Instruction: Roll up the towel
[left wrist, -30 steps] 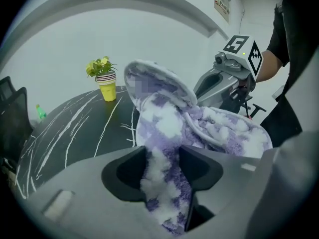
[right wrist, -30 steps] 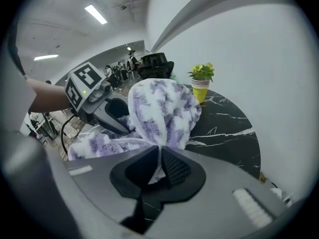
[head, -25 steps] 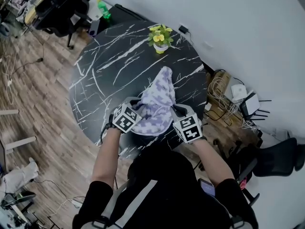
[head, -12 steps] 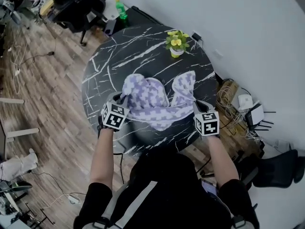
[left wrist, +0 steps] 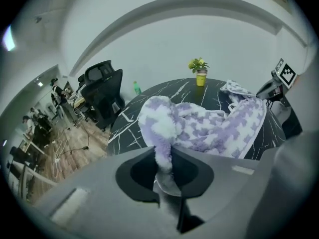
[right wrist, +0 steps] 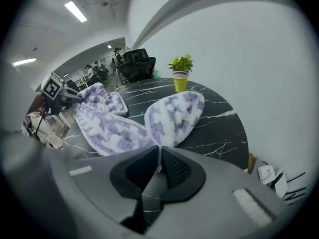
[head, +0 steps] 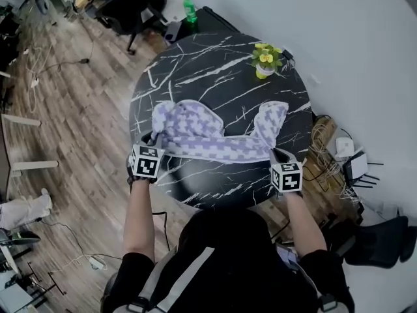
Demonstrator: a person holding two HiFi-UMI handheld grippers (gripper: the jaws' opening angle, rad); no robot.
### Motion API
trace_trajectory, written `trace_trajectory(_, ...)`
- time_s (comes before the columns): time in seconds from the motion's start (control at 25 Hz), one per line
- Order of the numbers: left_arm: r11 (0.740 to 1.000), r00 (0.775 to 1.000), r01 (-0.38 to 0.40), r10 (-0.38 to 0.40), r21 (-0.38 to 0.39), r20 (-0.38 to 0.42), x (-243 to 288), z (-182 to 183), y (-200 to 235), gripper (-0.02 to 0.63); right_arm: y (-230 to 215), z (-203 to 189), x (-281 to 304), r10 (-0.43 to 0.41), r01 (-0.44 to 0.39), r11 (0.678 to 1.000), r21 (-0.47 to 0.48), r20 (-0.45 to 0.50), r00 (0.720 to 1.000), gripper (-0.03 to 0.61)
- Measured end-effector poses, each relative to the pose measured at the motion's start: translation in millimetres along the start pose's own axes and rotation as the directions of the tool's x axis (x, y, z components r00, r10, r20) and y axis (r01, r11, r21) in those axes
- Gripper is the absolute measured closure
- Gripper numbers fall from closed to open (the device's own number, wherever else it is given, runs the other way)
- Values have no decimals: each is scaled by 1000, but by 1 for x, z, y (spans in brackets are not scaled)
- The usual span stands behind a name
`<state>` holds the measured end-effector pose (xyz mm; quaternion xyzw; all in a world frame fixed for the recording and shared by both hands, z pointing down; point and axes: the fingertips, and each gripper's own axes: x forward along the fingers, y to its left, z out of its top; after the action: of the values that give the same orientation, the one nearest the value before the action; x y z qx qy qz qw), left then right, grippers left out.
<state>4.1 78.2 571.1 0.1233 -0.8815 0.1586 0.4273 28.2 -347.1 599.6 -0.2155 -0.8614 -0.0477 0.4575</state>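
A fluffy white towel with a purple houndstooth pattern point(head: 218, 141) lies on a round black table veined with white like marble point(head: 215, 77), along the side nearest the person. It now runs as a long band across the table. Its near edge is drawn out between the two grippers, and its far corners flop over in loose humps at either end.

A second ago the towel was a narrow bunched heap, with the grippers close together. Since then the left gripper point(head: 152, 142) has swung out toward the table's left side, pulling the cloth open, while the right gripper point(head: 274, 151) has barely shifted.

The left gripper's jaws are nearly together, pinching one near corner, and a thick fold of cloth rises from between them. The right gripper's jaws are narrow too, clamped on the thin edge of the other near corner.

The towel looks opened out but not yet flat. The humps probably need smoothing down before any rolling can begin, and no roll has been started.

A small potted plant with yellow flowers point(head: 266, 57) stands at the table's far edge, well apart from the towel. Beyond the table are wood flooring, a green plastic bottle point(head: 189, 8) and black office chairs point(head: 124, 2).
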Motion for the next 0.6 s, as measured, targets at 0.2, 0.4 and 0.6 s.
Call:
trace_trajectory(0.2,995,997,-61,57,-81,-48,-26,-43,17,560,23,-5,6,22,-22,1000,-19,-13,1000,549)
trace_trajectory(0.4,993,996,-45,36,-105,-83,-35,-83,3,550,33,-12,5,2,-3,999,-33,-17,1000,549)
trace_trajectory(0.6,991,993,9,-24,-132,-111,-32,-106,-29,454,37,-32,-4,-18,16,999,-29,-44,999,549)
